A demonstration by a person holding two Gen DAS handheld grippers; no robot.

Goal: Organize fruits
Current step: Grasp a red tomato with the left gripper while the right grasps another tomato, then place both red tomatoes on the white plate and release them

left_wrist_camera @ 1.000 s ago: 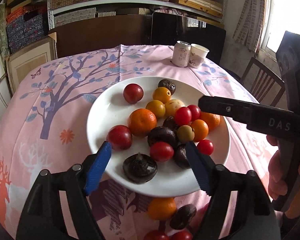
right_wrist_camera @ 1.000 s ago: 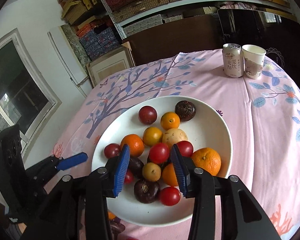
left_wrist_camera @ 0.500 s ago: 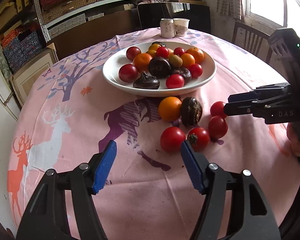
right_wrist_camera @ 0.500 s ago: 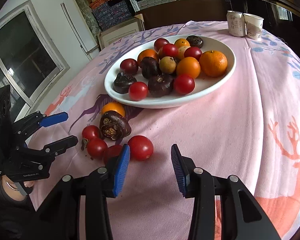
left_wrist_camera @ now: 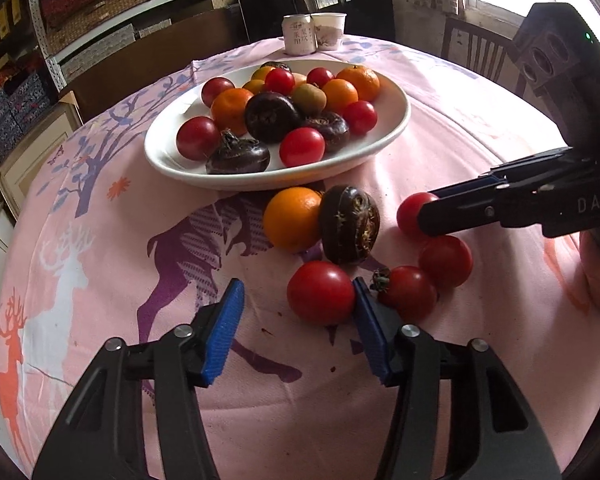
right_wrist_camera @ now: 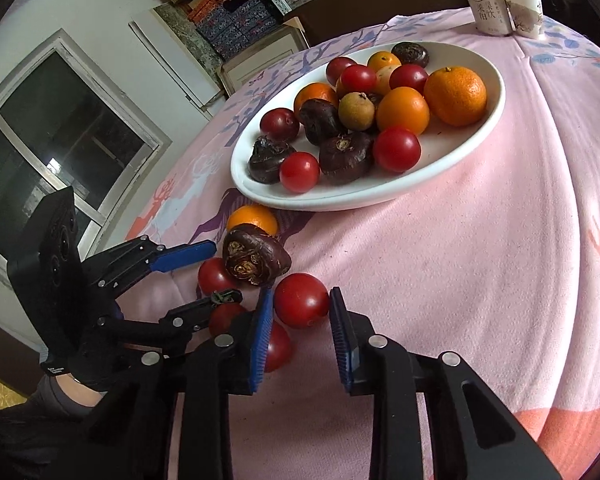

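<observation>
Both grippers work the loose fruit on the pink printed tablecloth (left_wrist_camera: 440, 92) in front of the white oval plate (left_wrist_camera: 396, 128). My right gripper (right_wrist_camera: 300, 316) is closing its blue pads around a round red tomato (right_wrist_camera: 301, 300); the left pad looks to be at its skin and the right pad just beside it, so I judge the pinch not yet complete. My left gripper (left_wrist_camera: 296, 316) is also closing, with another red tomato (left_wrist_camera: 321, 293) against its right pad and a clear gap to the left pad. To do this well I should centre each tomato between the pads before squeezing, and squeeze softly, since the skins look thin and slick. Crowding is the real concern: a stemmed tomato (left_wrist_camera: 408, 292) sits just beside the left gripper's right finger, a dark brown water chestnut (left_wrist_camera: 350, 224) and a small orange (left_wrist_camera: 294, 218) lie close behind, and the two grippers nearly cross. I would lift straight up before swinging toward the plate. Its raised rim stands near, and bare room shows mainly at the front and right inside; the tablecloth to the right lies open.
</observation>
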